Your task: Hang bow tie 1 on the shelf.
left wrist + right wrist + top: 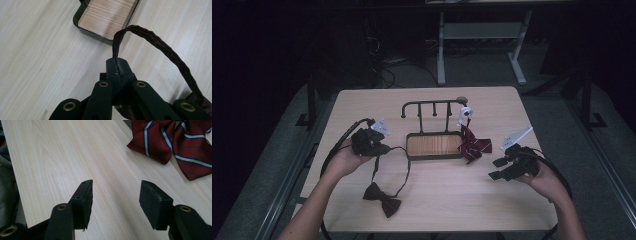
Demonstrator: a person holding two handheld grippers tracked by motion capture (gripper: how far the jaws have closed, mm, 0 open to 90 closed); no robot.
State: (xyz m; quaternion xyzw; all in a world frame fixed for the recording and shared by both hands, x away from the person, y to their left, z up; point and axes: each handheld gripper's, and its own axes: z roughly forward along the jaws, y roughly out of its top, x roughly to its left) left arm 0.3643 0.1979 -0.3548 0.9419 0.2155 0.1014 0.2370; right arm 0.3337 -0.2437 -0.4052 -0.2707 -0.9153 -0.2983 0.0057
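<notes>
A dark maroon bow tie (pixel 382 198) lies near the table's front, its neck strap (pixel 404 170) looping up to my left gripper (pixel 383 148). That gripper is shut on the strap (pixel 155 42), which arches out of the closed jaws toward the right of the left gripper view. A red striped bow tie (pixel 473 145) hangs from the rack's right end beside the tray; its striped wings (pixel 172 142) lie at the top right of the right gripper view. My right gripper (pixel 496 169) stands open over bare wood with nothing between its fingers (pixel 83 200).
A dark metal rack (pixel 432 107) with several hooks stands over a wood-bottomed tray (pixel 434 156) at the table's middle; the tray's corner (pixel 100 36) is just beyond my left jaws. Table edges run close on the left of the right gripper view.
</notes>
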